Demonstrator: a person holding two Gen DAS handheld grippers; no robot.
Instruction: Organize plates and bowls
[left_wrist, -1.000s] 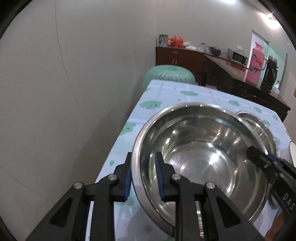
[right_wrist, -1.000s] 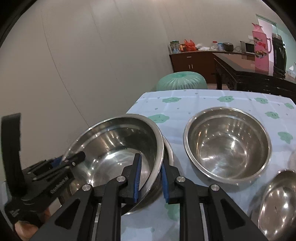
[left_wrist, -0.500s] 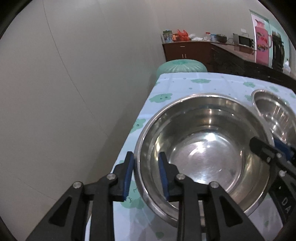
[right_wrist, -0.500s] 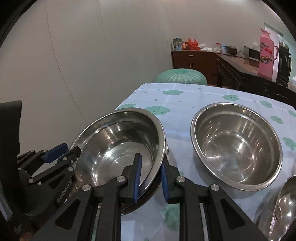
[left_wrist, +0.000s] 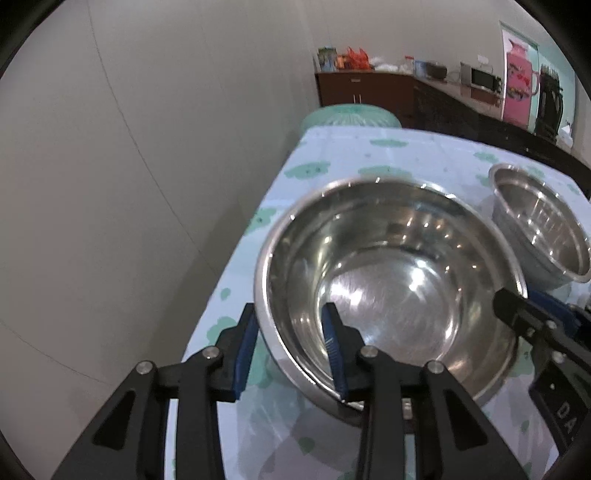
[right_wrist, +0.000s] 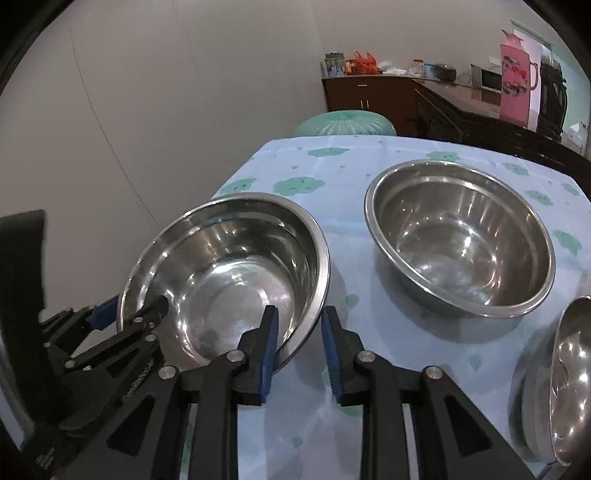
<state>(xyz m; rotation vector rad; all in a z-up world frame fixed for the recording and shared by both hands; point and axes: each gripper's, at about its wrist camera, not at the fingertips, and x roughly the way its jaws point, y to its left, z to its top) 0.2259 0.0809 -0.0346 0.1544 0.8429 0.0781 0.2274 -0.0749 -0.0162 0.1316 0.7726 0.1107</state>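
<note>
The left gripper (left_wrist: 290, 343) straddles the near-left rim of a large steel bowl (left_wrist: 388, 280), one blue pad outside and one inside the wall, its jaws opening with a gap to the metal on both sides. The right gripper (right_wrist: 297, 349) brackets the same bowl's (right_wrist: 229, 273) rim at lower centre of its own view, jaws likewise opening and not pressing. That bowl sits on a pale blue tablecloth (right_wrist: 332, 173) printed with green clouds. A second steel bowl (right_wrist: 458, 236) stands apart at right, and a steel dish (right_wrist: 565, 380) lies at the lower right edge. A green stool (right_wrist: 345, 123) shows beyond the table's far end
</note>
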